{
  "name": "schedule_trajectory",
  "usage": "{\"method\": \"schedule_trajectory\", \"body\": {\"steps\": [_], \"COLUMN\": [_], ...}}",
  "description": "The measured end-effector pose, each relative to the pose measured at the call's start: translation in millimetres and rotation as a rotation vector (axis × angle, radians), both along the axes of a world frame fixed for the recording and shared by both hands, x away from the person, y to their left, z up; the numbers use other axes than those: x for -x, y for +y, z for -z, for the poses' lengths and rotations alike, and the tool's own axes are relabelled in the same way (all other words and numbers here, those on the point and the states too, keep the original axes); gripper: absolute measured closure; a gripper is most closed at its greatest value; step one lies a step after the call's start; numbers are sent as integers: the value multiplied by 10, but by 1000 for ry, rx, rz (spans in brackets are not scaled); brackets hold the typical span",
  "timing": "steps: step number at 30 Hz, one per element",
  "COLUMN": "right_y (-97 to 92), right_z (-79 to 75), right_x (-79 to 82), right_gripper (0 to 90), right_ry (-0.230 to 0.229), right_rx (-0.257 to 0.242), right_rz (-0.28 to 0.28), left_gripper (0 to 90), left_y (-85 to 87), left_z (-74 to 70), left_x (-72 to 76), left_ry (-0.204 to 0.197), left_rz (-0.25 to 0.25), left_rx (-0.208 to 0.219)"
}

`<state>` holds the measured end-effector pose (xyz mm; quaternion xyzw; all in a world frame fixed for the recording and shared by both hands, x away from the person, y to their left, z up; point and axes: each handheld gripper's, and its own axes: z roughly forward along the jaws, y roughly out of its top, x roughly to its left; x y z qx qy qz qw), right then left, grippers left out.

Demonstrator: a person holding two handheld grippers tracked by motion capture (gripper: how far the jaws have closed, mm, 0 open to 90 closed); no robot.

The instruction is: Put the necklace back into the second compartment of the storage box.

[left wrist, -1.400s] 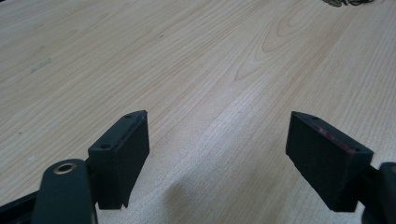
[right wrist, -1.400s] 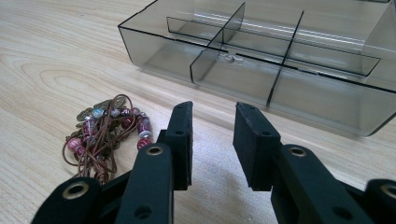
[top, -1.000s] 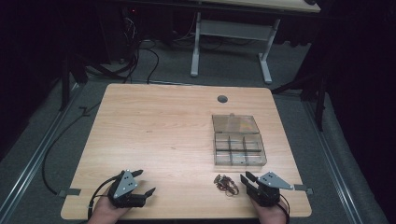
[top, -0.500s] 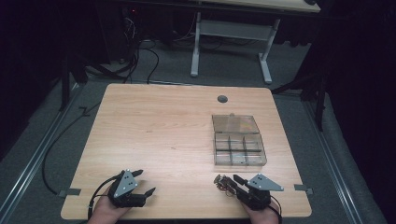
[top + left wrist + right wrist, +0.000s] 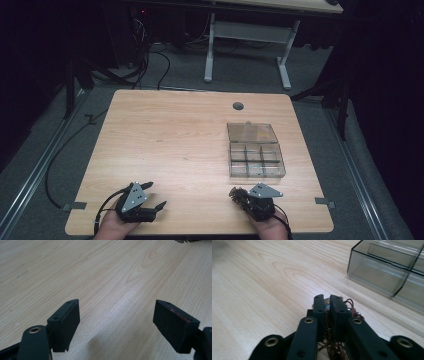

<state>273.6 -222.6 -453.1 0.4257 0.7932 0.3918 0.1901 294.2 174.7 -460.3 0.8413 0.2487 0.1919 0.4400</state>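
The desk [image 5: 165, 145] is carrying a clear compartment box [image 5: 255, 152] toward its right edge, lid standing open at the back, compartments apparently empty. The left gripper [image 5: 150, 196] is resting near the front left corner, jaws spread wide over bare wood, holding nothing. The right gripper [image 5: 239, 194] is sitting near the front edge, just in front of the box, jaws pressed nearly together on a tangle of thin brown wire or chain with small beads, the bundle [image 5: 342, 305]. The bundle is lying on the desk, pinched but not yet lifted. Judgement: grasp is being secured; lift, carry and placing into a compartment are remaining.
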Motion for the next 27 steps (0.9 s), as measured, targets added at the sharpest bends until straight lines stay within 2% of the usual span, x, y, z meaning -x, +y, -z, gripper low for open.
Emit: {"method": "schedule_trajectory", "body": {"steps": [4, 8, 13, 17, 27], "right_y": [-20, -27, -25, -45, -383], "right_z": [-7, -14, 37, 35, 37], "right_x": [-7, -9, -51, -44, 17], "right_gripper": [884, 893, 900, 900, 900], "right_ry": [3, -6, 37, 41, 40], "right_rx": [-3, 2, 46, 55, 47], "right_rz": [30, 37, 56, 65, 123], "left_gripper": [222, 222, 222, 223, 222], "left_y": [-1, -1, -2, -4, -4], "left_z": [0, 1, 1, 0, 1], "left_x": [0, -2, -3, -2, -1], "left_ry": [0, 2, 3, 3, 2], "left_rz": [1, 1, 1, 2, 3], "left_rx": [-1, 0, -1, -5, -4]}}
